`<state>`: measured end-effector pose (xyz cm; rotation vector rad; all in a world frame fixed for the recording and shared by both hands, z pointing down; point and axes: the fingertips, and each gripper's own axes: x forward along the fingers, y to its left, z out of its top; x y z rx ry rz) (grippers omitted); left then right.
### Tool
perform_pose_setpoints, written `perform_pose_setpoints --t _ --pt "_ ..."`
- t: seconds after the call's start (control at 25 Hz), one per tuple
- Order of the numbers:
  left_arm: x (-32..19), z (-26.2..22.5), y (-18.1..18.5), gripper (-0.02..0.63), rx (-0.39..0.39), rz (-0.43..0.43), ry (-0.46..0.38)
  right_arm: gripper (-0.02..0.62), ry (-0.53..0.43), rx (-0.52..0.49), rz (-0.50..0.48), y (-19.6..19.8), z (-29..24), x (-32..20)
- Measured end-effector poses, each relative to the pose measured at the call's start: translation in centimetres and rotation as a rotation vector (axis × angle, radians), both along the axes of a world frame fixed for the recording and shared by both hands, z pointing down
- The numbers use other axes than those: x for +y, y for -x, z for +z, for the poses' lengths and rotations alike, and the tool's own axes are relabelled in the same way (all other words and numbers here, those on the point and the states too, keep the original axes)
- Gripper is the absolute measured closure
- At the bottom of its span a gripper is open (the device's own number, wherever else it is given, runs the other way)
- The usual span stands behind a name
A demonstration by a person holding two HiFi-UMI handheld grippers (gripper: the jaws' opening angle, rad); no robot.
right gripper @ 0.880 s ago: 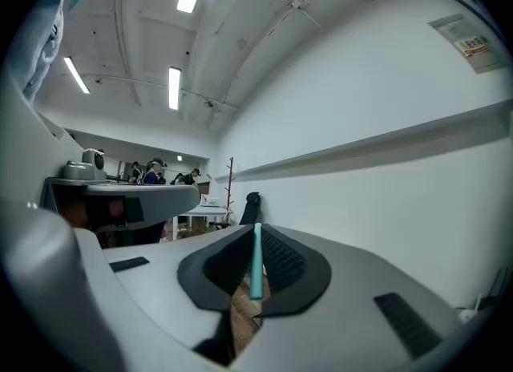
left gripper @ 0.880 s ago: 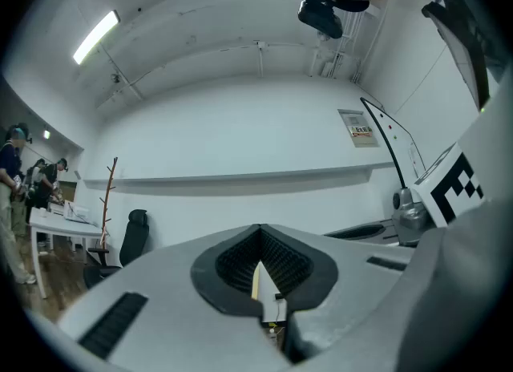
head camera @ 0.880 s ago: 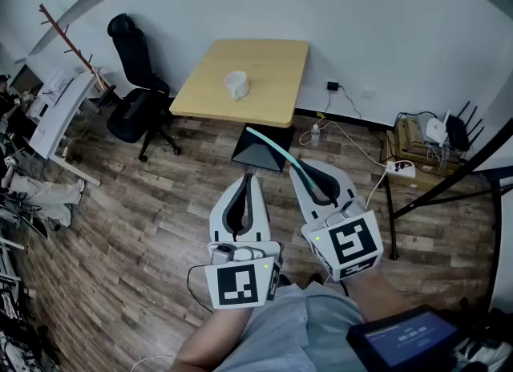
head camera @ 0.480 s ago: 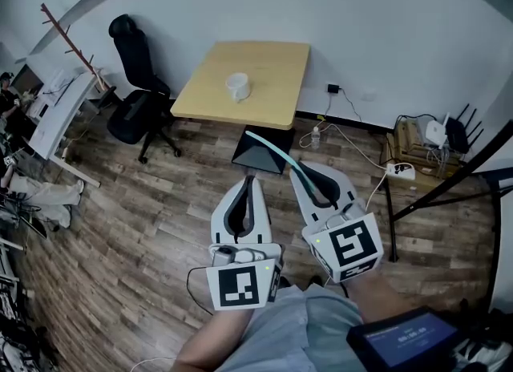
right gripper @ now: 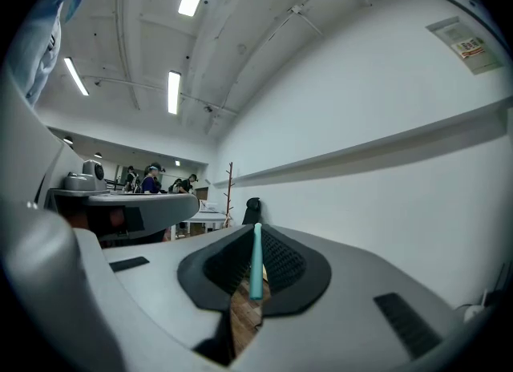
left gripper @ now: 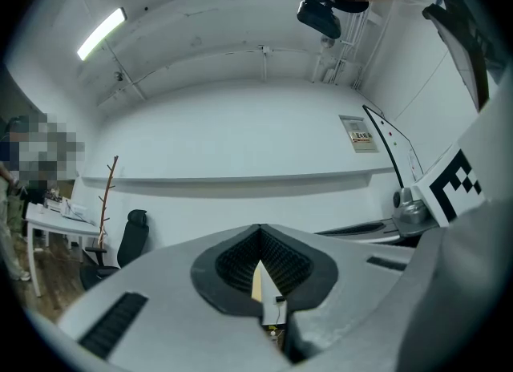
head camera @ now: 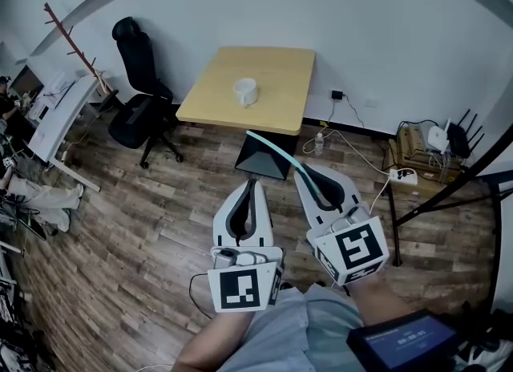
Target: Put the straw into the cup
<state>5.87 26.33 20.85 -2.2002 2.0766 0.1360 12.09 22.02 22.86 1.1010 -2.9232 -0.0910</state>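
A white cup (head camera: 245, 90) stands on a yellow wooden table (head camera: 272, 114) far ahead by the wall. My right gripper (head camera: 307, 175) is shut on a teal straw (head camera: 276, 150), which sticks out forward and to the left from its jaws; the same straw (right gripper: 256, 260) stands pinched between the dark pads in the right gripper view. My left gripper (head camera: 248, 184) is shut with nothing in it, held beside the right one over the wood floor. Both grippers are well short of the table.
A black office chair (head camera: 138, 94) stands left of the table. A dark flat panel (head camera: 262, 157) leans under the table's near edge. Cables, a power strip (head camera: 401, 175) and boxes lie at the right. Desks (head camera: 60, 114) and a coat stand (head camera: 76, 50) are at the far left.
The table and cup sit slightly lower and nearer in the head view than before. Both grippers keep their pose, the straw still held.
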Motion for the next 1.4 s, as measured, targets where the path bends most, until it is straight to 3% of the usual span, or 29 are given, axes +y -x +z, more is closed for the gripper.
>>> perform_pose_setpoints --t 0.24,0.48,0.92,1.4 --pt "-0.3 2.0 1.9 0.609 0.025 0.015 0.027 0.571 0.008 0.002 0.007 1.6 1.0 0.6" --pt "-3.3 3.8 2.9 0.609 0.044 0.014 0.065 0.571 0.048 0.019 0.023 1.8 2.8 -2.2" --pt "-16.2 7.0 5.3 0.609 0.047 -0.018 0.150 0.571 0.136 0.009 -0.020 4.6 6.4 -15.0" --pt "-24.3 4.2 7.4 0.609 0.013 -0.101 0.092 0.571 0.087 -0.020 -0.095 7.1 4.1 -24.8"
